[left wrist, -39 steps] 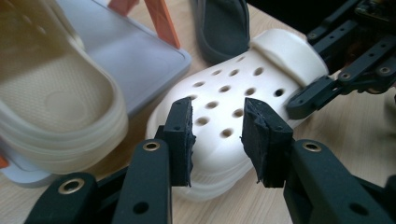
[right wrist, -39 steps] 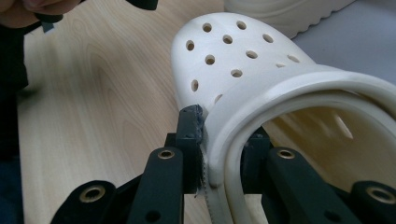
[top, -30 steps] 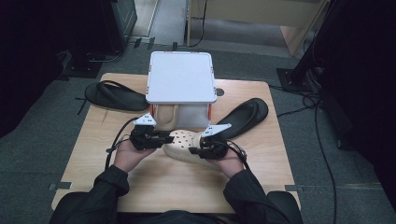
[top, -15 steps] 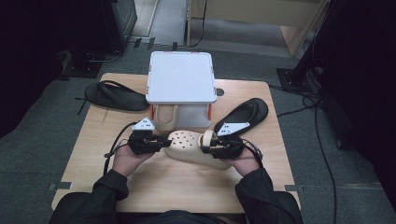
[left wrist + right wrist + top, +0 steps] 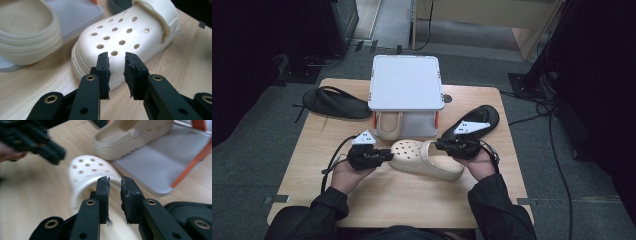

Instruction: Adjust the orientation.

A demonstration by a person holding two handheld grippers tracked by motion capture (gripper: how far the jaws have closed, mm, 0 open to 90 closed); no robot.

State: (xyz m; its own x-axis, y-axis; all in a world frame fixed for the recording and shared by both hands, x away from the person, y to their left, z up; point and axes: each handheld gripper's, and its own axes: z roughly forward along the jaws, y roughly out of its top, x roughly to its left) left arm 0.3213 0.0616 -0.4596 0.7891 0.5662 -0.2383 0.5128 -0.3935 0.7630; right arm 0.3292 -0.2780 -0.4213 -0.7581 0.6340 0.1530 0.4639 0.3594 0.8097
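A cream clog (image 5: 427, 159) with holes in its toe lies on the wooden table (image 5: 402, 200) between my two grippers. My left gripper (image 5: 387, 155) points at its toe (image 5: 125, 32). The left gripper (image 5: 116, 56) has just been closing and stands with a narrow gap and nothing in it. My right gripper (image 5: 439, 146) hovers over the clog's strap end. The right gripper (image 5: 115, 180) has also just been closing, with a slim gap, no object between the pads, and the clog (image 5: 85, 170) beyond them.
A second cream clog (image 5: 387, 127) sits on the lower level of a white rack (image 5: 404, 82) with orange posts at the table's back. One black sandal (image 5: 334, 104) lies at the back left, another (image 5: 472, 122) at the right beside my right hand.
My right gripper has shifted right and risen a little over the clog. Both grippers' gaps look narrower. The clog has swung so its heel lies further right. The left hand stayed put.
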